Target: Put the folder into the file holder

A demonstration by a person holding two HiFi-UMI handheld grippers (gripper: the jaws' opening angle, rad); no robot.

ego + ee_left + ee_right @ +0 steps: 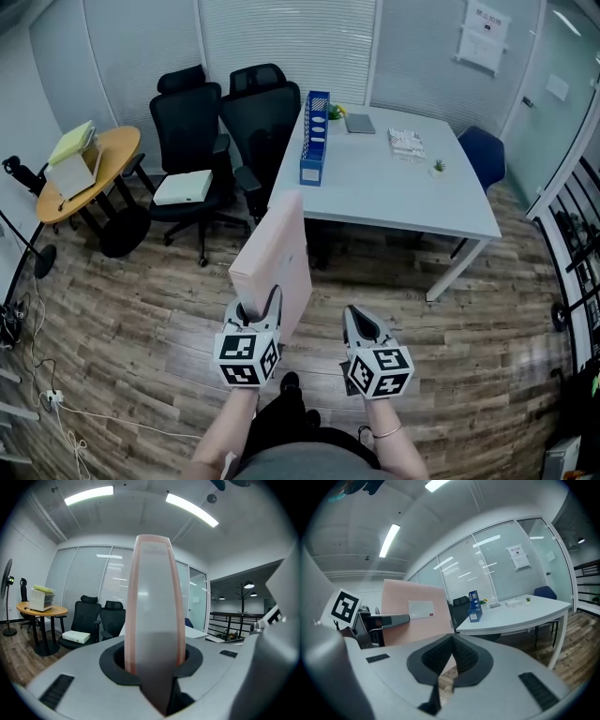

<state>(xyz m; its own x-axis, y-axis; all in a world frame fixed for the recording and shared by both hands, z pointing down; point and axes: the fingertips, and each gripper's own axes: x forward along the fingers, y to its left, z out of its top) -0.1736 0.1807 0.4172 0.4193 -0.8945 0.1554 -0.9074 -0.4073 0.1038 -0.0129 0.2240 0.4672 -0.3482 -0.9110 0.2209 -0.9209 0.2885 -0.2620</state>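
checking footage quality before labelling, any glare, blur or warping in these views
Head view: strong fisheye, floor planks bow, no blur. Left gripper view: dark round vignette, ceiling lights glare brightly, the folder is shadowed low down. Right gripper view: same warping, table edge curves, background sharp.

Head view steeply down; gripper views near level; white table (403, 183) in all.

L claw (260, 304) on upright pink folder (277, 248), R claw (355, 314) empty, file holder (315, 141) on desk (403, 192)

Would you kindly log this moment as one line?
left gripper: shut on pink folder | right gripper: shut, empty | file holder: on table
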